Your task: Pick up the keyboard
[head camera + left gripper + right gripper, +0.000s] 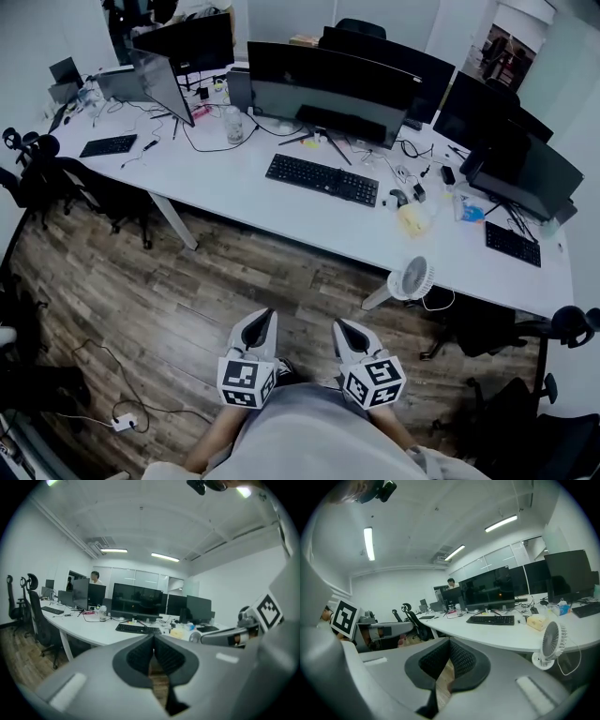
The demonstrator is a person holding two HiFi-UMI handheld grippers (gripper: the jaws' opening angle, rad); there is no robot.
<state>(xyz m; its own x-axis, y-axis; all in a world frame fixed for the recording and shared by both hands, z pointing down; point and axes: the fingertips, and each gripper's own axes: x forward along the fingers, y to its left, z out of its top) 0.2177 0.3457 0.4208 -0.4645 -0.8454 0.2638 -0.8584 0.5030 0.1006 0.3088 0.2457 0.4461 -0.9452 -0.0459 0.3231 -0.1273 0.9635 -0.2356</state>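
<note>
A black keyboard (322,178) lies on the long white desk (281,211) in front of a wide curved monitor (328,89). It also shows in the left gripper view as the keyboard (137,629) and in the right gripper view as the keyboard (492,619). My left gripper (267,319) and right gripper (339,328) are held side by side over the wood floor, well short of the desk. Both are shut with nothing between their tips.
A small white fan (410,279) is clipped at the desk's near edge. More keyboards (109,145) (512,243), monitors, cables and a yellow object (413,218) lie on the desk. Office chairs (37,173) stand at left and right. A power strip (122,422) lies on the floor.
</note>
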